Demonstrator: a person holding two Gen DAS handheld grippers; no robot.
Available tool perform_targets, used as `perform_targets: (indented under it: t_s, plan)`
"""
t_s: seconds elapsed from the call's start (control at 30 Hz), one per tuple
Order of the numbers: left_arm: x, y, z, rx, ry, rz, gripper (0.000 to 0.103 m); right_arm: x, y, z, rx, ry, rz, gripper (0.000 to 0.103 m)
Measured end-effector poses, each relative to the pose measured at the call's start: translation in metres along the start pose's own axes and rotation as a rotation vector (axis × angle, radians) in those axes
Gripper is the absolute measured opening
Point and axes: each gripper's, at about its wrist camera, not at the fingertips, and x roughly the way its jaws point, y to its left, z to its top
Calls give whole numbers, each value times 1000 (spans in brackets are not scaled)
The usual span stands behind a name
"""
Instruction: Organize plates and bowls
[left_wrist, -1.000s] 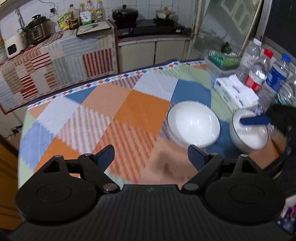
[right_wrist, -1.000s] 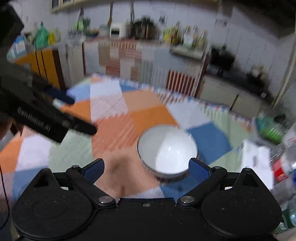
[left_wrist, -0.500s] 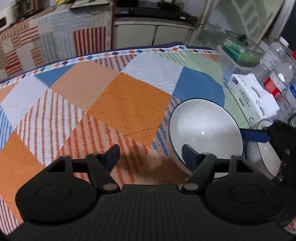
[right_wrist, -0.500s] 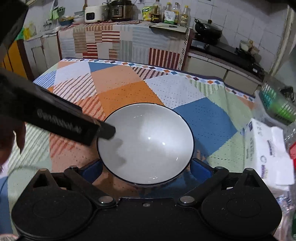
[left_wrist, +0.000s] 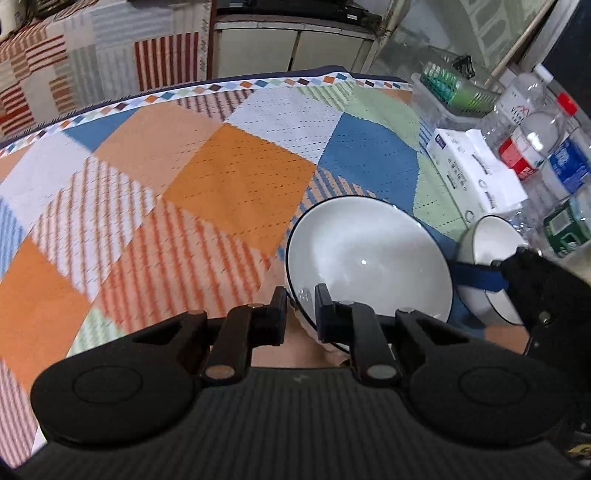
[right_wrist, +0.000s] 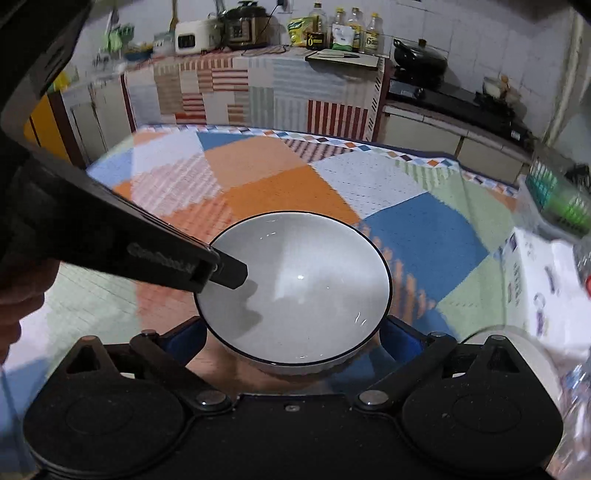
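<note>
A large white bowl (left_wrist: 365, 258) with a dark rim sits on the patchwork tablecloth (left_wrist: 236, 177). My left gripper (left_wrist: 301, 306) is shut on its near-left rim, one finger inside the bowl and one outside. The right wrist view shows that same black finger (right_wrist: 225, 271) on the bowl (right_wrist: 303, 288). My right gripper (right_wrist: 293, 339) is open, with its blue fingers low on either side of the bowl. One blue finger (left_wrist: 476, 277) lies between the large bowl and a smaller white bowl (left_wrist: 491, 240) to its right.
A white tissue box (left_wrist: 476, 170), several water bottles (left_wrist: 532, 140) and a clear box with green contents (left_wrist: 454, 88) crowd the table's right side. The far table edge (left_wrist: 207, 86) faces a cloth-covered counter (right_wrist: 258, 85) with appliances and bottles.
The left jaws have gone from wide apart to shut on the large bowl's rim. Both grippers have come down and closer to that bowl.
</note>
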Motion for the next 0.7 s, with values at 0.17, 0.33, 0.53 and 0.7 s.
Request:
perform_targets:
  t_s: [0.17,0.33,0.53,0.7]
  plan:
    - [-37,5,-22,-12,-3,1,14,-30,26,-8,0,-31,30,101]
    - [-63,10,-47,-27,-26,23,14,-51,50,-16,-64,-41,50,102]
    - [-61,21,-69,-39,-37,37,14,-50,58,-20,-52,-14,109,102]
    - [-49,27,-84,-48,-36,24,14,-37,63,-29,-54,35,122,102]
